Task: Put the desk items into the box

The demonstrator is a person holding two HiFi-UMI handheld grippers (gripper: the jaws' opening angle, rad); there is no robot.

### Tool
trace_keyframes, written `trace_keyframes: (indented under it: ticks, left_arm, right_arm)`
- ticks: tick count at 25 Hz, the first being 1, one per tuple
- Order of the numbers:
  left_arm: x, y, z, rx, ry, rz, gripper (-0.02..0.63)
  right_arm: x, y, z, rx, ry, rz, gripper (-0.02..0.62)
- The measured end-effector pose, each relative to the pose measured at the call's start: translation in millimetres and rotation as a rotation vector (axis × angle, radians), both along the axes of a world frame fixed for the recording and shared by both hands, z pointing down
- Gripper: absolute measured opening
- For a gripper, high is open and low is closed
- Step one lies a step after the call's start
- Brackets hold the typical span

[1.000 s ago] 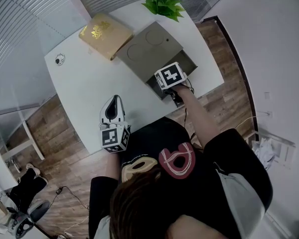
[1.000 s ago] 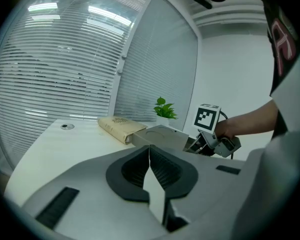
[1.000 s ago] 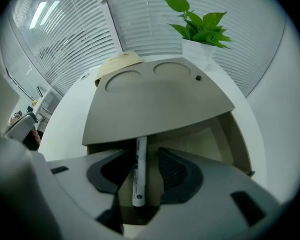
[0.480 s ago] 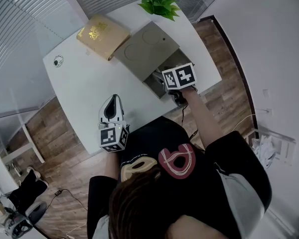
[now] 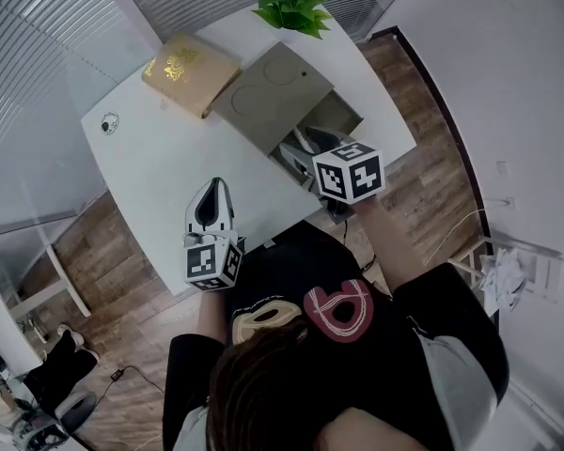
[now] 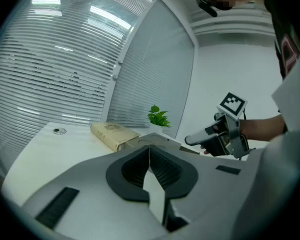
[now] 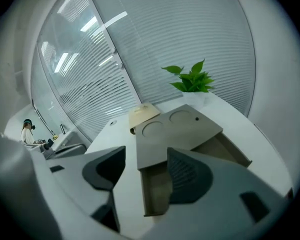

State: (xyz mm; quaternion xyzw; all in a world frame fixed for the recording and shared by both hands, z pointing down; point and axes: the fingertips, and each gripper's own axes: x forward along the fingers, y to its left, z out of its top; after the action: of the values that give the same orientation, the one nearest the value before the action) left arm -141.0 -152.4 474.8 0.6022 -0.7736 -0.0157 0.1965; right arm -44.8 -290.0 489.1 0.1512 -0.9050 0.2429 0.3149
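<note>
While the jaws of the right gripper (image 7: 147, 179) were opening with nothing between them, they hung over the open end of the grey box (image 5: 338, 118). Its sliding lid (image 5: 273, 97) hid most of the inside. Left gripper (image 6: 150, 159): jaws pressed together, empty, above the white desk (image 5: 160, 158). The gold-covered book (image 5: 188, 71) lay on the desk just beside the lid. A small round thing (image 5: 110, 125) near the desk's far corner was too tiny to name.

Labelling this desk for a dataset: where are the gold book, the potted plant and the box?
gold book (image 5: 190, 71), head view, middle of its cover.
potted plant (image 5: 289, 6), head view, its green leaves.
box (image 5: 274, 95), head view, its sliding lid.
</note>
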Motion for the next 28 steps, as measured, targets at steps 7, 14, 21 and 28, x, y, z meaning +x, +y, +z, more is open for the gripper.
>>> trace_keyframes:
  ticks: [7,14,21,28]
  left_arm:
    - [4.1,-5.1,-8.0,0.007,-0.001,0.03,0.018]
    - [7.5,-2.6,-25.4,0.052,-0.008,0.067,0.018]
    - [2.6,5.1,-41.8,0.093,-0.029,0.073,0.018]
    - [-2.0,15.3,-52.8,0.12,-0.04,0.067,0.018]
  right_arm:
    - [3.1,21.9,-19.6,0.158,-0.101,0.031,0.253]
    - [-3.9,47.3,-43.4,0.246,-0.221,0.049,0.253]
    - [-17.3,72.6,-54.4,0.352,-0.261,0.014,0.252]
    - [-27.5,93.4,-46.9,0.366,-0.23,0.001,0.211]
